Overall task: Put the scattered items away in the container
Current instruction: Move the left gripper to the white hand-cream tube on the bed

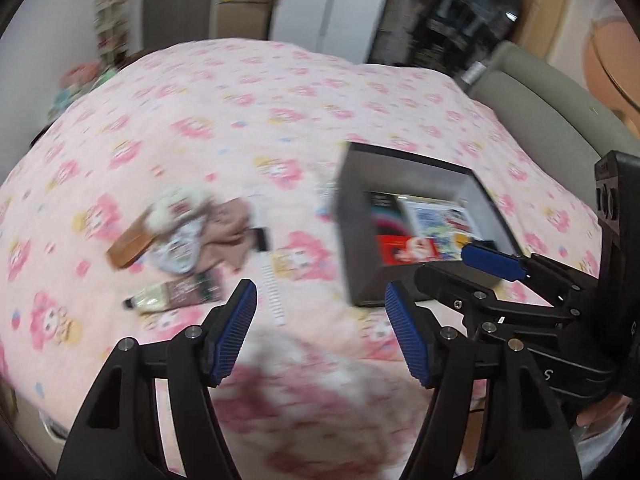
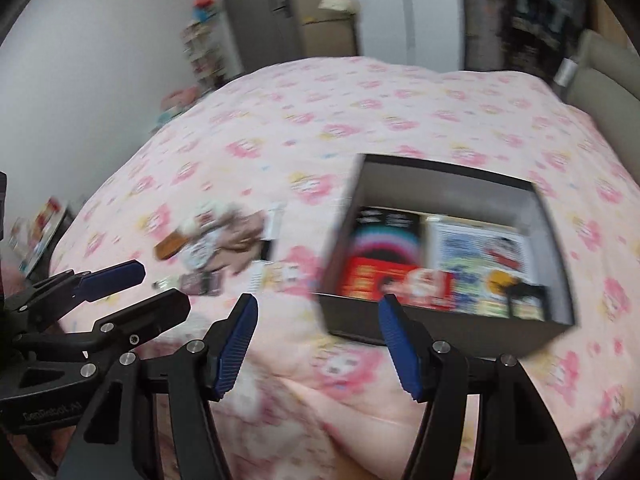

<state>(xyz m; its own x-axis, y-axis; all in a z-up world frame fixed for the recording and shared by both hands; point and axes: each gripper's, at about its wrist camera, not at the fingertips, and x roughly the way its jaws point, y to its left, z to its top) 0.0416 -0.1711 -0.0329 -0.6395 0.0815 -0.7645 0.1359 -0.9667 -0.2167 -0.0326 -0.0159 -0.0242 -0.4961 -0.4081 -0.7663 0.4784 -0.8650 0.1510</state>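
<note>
A: Where are the scattered items (image 1: 180, 248) lying now?

B: They are lying in a small pile on the bed (image 1: 240, 120), well left of the dark box (image 1: 352, 240), which is already holding some printed packs.

A: Which tool is sitting nearer to them?

B: I am judging the left tool (image 1: 320, 332), as the pile lies ahead and left of it. The right tool (image 2: 316, 344) is facing the box. Both are spread and holding nothing.

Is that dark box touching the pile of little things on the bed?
Apart. In the right wrist view, bare pink bedspread shows between the dark box and the pile to its left.
</note>
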